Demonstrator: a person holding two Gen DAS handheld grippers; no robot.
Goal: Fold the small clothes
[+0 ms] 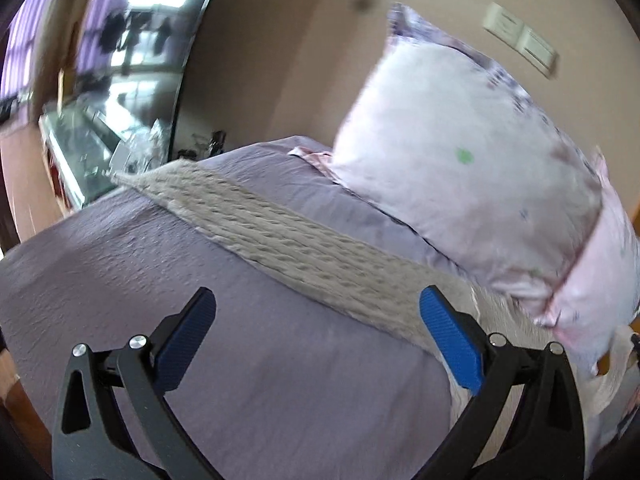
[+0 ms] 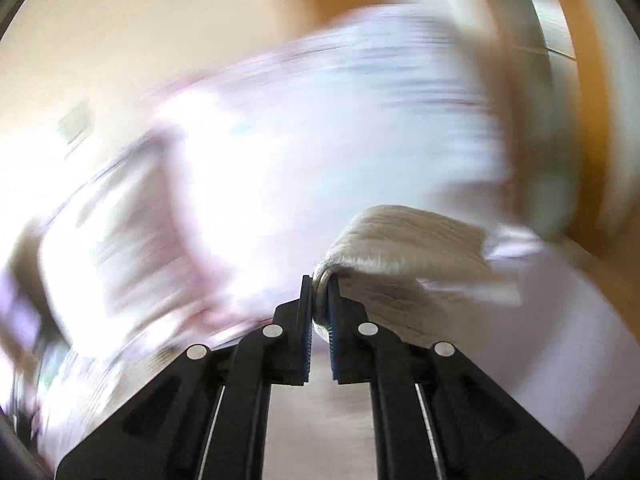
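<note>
1. Stretched in a long band, the beige ribbed knit garment point(image 1: 280, 228) lies diagonally across the lavender crinkled bedsheet point(image 1: 120, 280), its surface nubbly and ridged.
2. Its far end is bunched into a thick fold point(image 2: 400, 248) and pinched between the pads of the right gripper point(image 2: 319, 300), whose jaws are clamped tight on it.
3. Over the sheet, the left gripper point(image 1: 318, 312) hovers with its blue textured pads point(image 1: 452, 340) spread wide and nothing between them; the right-side pad sits just above the cloth's edge.
4. Behind the garment a plump pale-pink printed pillow point(image 1: 480, 184) leans against the beige wall point(image 1: 280, 60).
5. The right wrist view is heavily blurred, so the pillow there is only a pale smear.
</note>
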